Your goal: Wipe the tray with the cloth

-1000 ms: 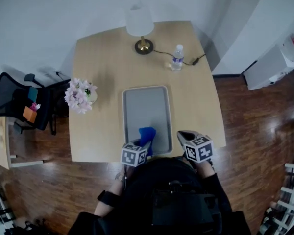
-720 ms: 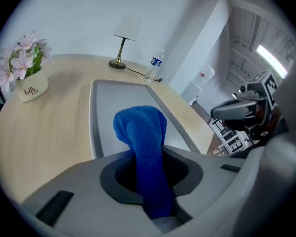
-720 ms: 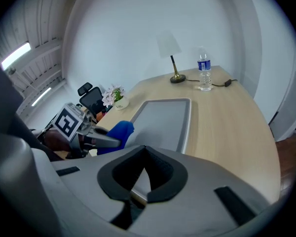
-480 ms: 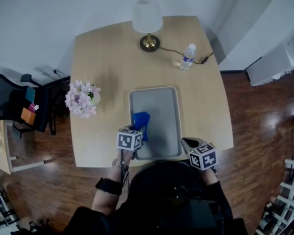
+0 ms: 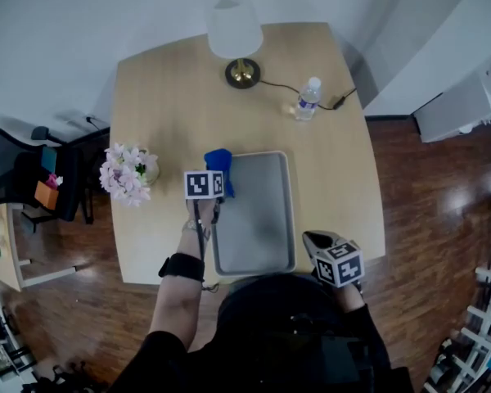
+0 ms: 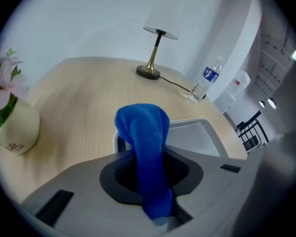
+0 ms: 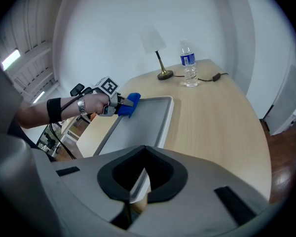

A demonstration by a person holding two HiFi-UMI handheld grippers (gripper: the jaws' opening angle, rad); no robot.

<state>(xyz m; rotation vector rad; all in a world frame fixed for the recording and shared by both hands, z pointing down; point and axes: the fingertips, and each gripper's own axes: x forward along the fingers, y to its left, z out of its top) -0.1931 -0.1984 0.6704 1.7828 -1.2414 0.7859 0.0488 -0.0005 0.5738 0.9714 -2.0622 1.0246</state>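
Wooden table (image 5: 335, 178): left gripper (image 5: 216, 191) clamps blue terry cloth (image 5: 220, 164) at grey rectangular tray (image 5: 262, 211) corner for wiping; right gripper (image 5: 315, 241) pinches the rim, steadying it.

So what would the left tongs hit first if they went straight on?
Probably the tray: the left tongs, clamped on the blue cloth, aim down at its far left corner, though depth is unclear.

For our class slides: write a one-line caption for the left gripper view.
Left claw grips a blue cloth over the grey tray's corner.
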